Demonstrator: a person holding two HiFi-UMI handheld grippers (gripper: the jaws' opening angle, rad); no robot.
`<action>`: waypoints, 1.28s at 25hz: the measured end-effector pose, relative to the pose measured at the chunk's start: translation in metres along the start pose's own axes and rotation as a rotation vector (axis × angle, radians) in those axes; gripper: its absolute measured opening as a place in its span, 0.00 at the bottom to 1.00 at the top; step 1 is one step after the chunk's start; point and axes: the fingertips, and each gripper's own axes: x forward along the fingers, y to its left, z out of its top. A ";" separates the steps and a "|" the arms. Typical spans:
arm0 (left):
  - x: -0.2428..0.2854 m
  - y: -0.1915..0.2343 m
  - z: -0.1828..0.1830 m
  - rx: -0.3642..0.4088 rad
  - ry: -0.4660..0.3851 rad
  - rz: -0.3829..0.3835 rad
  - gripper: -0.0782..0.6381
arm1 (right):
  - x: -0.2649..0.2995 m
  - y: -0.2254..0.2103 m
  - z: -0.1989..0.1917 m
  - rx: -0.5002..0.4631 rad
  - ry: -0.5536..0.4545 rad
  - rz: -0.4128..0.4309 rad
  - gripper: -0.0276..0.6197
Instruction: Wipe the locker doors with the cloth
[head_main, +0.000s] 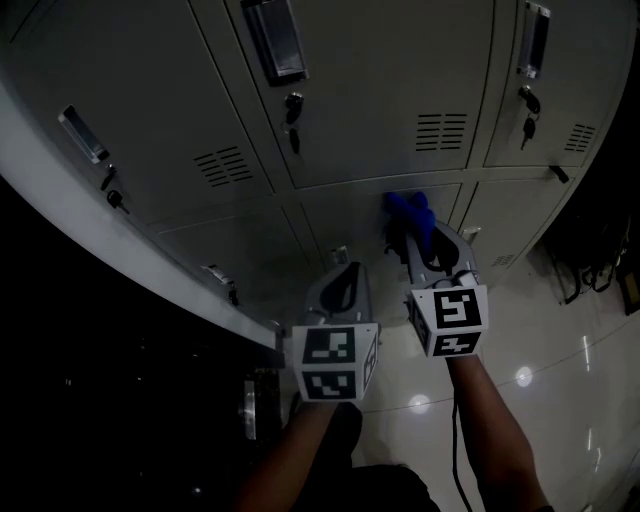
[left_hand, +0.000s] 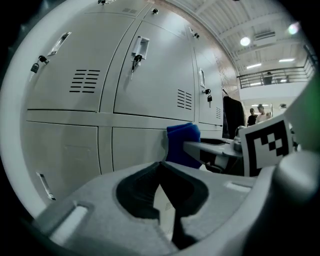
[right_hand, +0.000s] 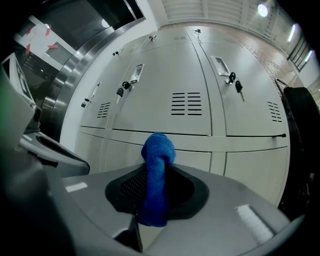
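Note:
Grey metal locker doors (head_main: 380, 90) fill the head view, each with a handle, a key and vent slots. My right gripper (head_main: 415, 232) is shut on a blue cloth (head_main: 410, 212), held close to a lower locker door (head_main: 380, 215). In the right gripper view the cloth (right_hand: 156, 175) stands pinched upright between the jaws, in front of the lockers (right_hand: 185, 100). My left gripper (head_main: 342, 275) sits just left of the right one, shut with nothing in it. The left gripper view shows the cloth (left_hand: 182, 145) and the right gripper's marker cube (left_hand: 265, 145) to the right.
A shiny tiled floor (head_main: 560, 350) lies to the right of the lockers. A dark bag or chair (head_main: 600, 260) stands at the right edge. A steel-framed dark panel (head_main: 120, 330) runs along the left. People stand far off (left_hand: 257, 116) in the left gripper view.

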 end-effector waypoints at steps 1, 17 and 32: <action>0.002 -0.003 0.000 -0.002 -0.002 -0.005 0.11 | -0.002 -0.008 -0.001 -0.001 0.002 -0.014 0.17; -0.001 0.010 -0.002 -0.026 -0.014 0.027 0.11 | -0.022 -0.037 0.007 0.019 -0.027 -0.078 0.17; -0.024 0.076 -0.027 -0.006 -0.041 0.153 0.11 | 0.007 0.115 -0.024 0.048 -0.023 0.170 0.17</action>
